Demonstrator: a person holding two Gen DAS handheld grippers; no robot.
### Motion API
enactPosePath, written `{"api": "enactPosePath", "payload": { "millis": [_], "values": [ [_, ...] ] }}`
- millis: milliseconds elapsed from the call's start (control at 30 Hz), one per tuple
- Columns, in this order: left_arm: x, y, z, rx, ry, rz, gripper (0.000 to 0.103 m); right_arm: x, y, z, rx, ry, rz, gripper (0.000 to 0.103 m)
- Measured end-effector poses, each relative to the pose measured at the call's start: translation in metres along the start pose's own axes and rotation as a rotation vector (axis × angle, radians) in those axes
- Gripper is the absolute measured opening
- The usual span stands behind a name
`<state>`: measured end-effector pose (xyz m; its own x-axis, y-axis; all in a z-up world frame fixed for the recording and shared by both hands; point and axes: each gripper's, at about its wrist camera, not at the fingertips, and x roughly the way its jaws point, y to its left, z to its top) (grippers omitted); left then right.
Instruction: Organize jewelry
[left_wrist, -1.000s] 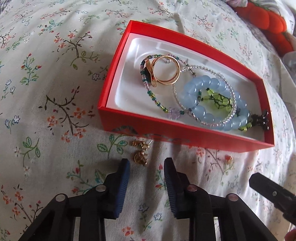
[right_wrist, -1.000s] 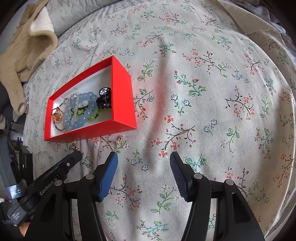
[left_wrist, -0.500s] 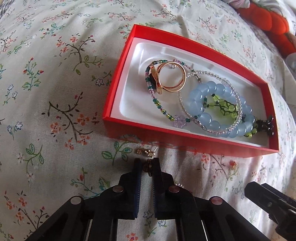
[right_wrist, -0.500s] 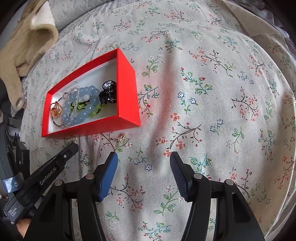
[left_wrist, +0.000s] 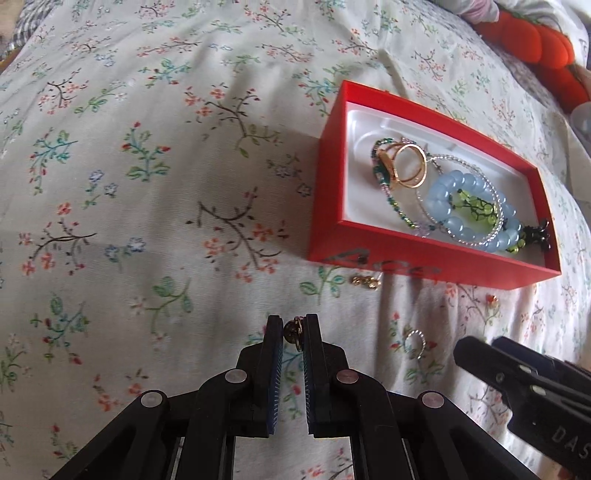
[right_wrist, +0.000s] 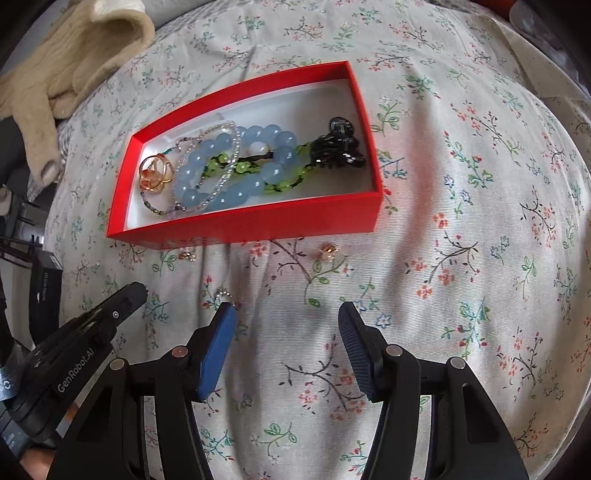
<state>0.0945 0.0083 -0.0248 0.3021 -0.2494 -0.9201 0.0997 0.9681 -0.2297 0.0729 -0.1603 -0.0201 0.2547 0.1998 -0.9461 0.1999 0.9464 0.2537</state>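
A red box (left_wrist: 406, 264) (right_wrist: 258, 221) lies on the floral bedspread and holds gold rings (left_wrist: 406, 166), a blue bead bracelet (left_wrist: 450, 218) (right_wrist: 229, 173), a green bead string and a black clip (right_wrist: 338, 146). My left gripper (left_wrist: 293, 332) is shut on a small gold earring (left_wrist: 291, 330), lifted off the cloth in front of the box. Another gold earring (left_wrist: 364, 282), a silver ring (left_wrist: 415, 341) (right_wrist: 225, 295) and a small orange stud (right_wrist: 328, 251) lie loose before the box. My right gripper (right_wrist: 288, 317) is open and empty above the cloth.
A cream knitted garment (right_wrist: 74, 44) lies at the far left. An orange plush item (left_wrist: 535, 40) sits beyond the box. The left gripper's body (right_wrist: 74, 350) shows at the right wrist view's lower left. Dark equipment (right_wrist: 44, 288) stands past the bed's left edge.
My left gripper closed on the small gold earring, then lifted and drew back left of the box. My right gripper moved closer to the box and stayed open.
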Motion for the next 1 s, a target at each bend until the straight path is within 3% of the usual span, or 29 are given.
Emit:
{"api": "enactPosePath", "payload": {
  "millis": [33,267,533,633,1000],
  "values": [
    [-0.002,0.003,-0.002,0.002,0.000,0.000,0.005,0.001,0.005,0.000,-0.005,0.004,0.016,0.040],
    [-0.008,0.013,-0.005,0.002,0.004,-0.010,0.005,0.014,0.033,-0.002,-0.054,0.026,0.046,0.028],
    [-0.007,0.011,-0.006,0.010,0.013,-0.013,0.005,0.032,0.041,0.000,-0.063,0.030,-0.031,0.021],
    [-0.006,0.010,-0.006,0.008,0.017,-0.012,0.005,0.035,0.041,0.002,-0.081,0.030,-0.059,0.013],
    [-0.004,0.008,-0.007,0.004,0.020,-0.005,0.005,0.034,0.038,-0.001,-0.114,0.008,-0.042,0.010]
  ]
}}
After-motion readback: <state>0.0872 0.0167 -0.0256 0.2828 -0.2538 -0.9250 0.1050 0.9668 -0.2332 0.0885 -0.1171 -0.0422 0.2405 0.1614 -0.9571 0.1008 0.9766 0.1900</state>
